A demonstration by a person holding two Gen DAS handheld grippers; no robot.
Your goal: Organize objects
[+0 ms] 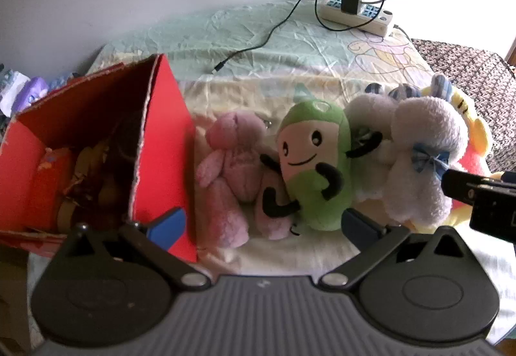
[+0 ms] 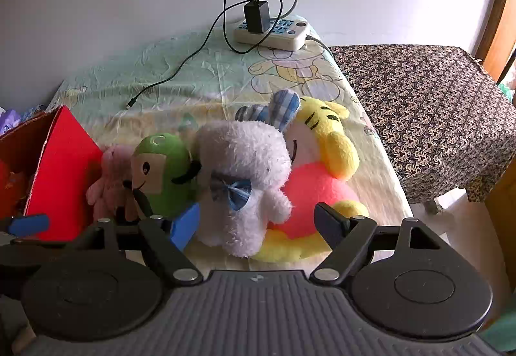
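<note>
A row of plush toys lies on the bed: a pink bear [image 1: 225,169], a green bean-shaped doll [image 1: 312,162] with a smiling face, a white rabbit [image 1: 419,156] with a blue bow, and a yellow and pink tiger [image 2: 322,169]. My left gripper [image 1: 261,223] stands open just in front of the pink bear and green doll, holding nothing. My right gripper [image 2: 258,223] is open too, its fingers either side of the white rabbit [image 2: 245,182] without pressing it. A red cardboard box [image 1: 161,130] with toys inside stands at the left.
A white power strip [image 1: 354,14] with a black charger and a trailing black cable [image 1: 258,43] sits at the back of the bed near the wall. A table with a brown patterned cloth [image 2: 425,104] stands at the right. The bed sheet [image 1: 225,33] is pale green.
</note>
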